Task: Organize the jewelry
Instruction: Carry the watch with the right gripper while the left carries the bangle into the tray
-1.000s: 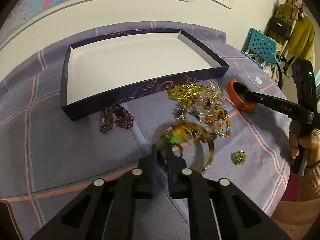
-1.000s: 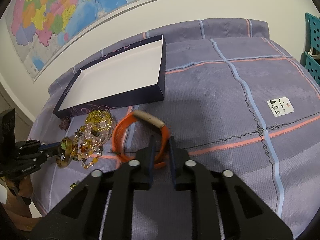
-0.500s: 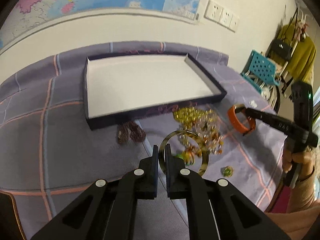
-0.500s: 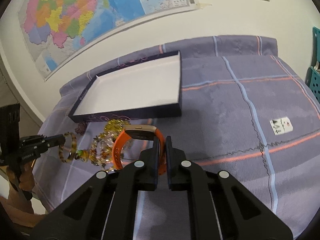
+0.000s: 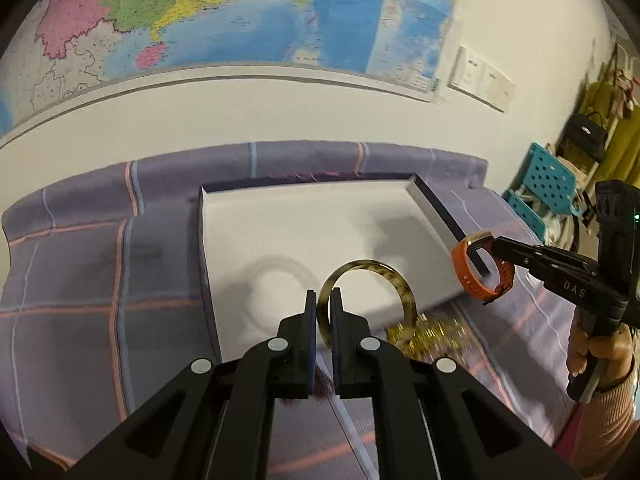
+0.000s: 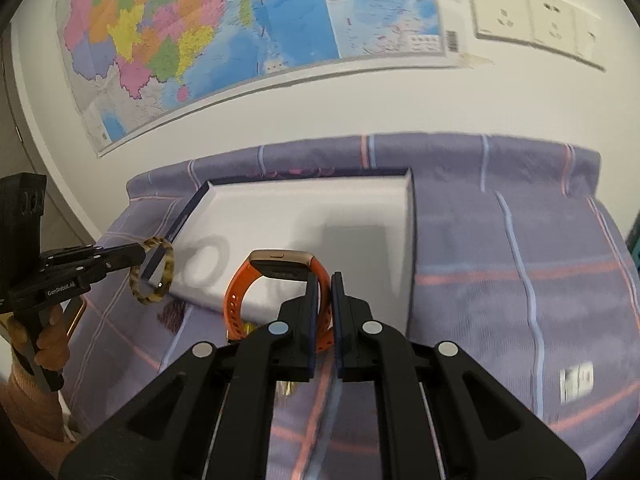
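Your left tool pinches a tortoiseshell bangle by its rim, holding it in the air over the near part of the white-lined tray. Your right tool is clamped on the strap of an orange fitness band, also raised above the tray's near edge, while gold beads lie on the purple checked cloth just beside it.

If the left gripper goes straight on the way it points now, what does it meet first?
Probably the white floor of the shallow dark-walled box. The left gripper, shut on the tortoiseshell bangle, points down over it with nothing visible between, though depth is unclear.
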{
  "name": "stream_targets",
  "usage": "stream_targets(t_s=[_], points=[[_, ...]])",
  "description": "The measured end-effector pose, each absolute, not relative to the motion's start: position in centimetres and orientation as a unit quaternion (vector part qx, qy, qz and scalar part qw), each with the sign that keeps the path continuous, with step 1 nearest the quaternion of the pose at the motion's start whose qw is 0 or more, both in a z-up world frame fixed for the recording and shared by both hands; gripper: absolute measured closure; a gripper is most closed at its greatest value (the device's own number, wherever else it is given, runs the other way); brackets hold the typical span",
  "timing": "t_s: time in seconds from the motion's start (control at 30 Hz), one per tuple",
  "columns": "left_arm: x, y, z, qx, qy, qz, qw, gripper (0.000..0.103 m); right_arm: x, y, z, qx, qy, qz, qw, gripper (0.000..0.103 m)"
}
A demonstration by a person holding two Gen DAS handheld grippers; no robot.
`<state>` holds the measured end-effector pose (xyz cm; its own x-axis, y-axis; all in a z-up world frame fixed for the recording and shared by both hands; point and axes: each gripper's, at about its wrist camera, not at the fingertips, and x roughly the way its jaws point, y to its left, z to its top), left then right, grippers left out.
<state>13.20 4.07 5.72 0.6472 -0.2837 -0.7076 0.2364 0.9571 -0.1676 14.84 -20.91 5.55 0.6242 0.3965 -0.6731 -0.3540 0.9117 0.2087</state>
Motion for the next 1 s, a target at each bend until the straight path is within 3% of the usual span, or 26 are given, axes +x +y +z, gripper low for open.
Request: stream_targets(t_s=[0.47,1.0], points=[[21.0,3.5,4.2,-0.026,0.413,-0.12,0.902,0.098,25.3,-17.2,3.1,0.045,0.411,0.185,0.892,0.096],[26.9,3.8,1.3,-0.033,0.446,-0.094,0.889,0.098,30.2,-15.9,0.5,0.053,0.441,0.144,0.884,0.096]])
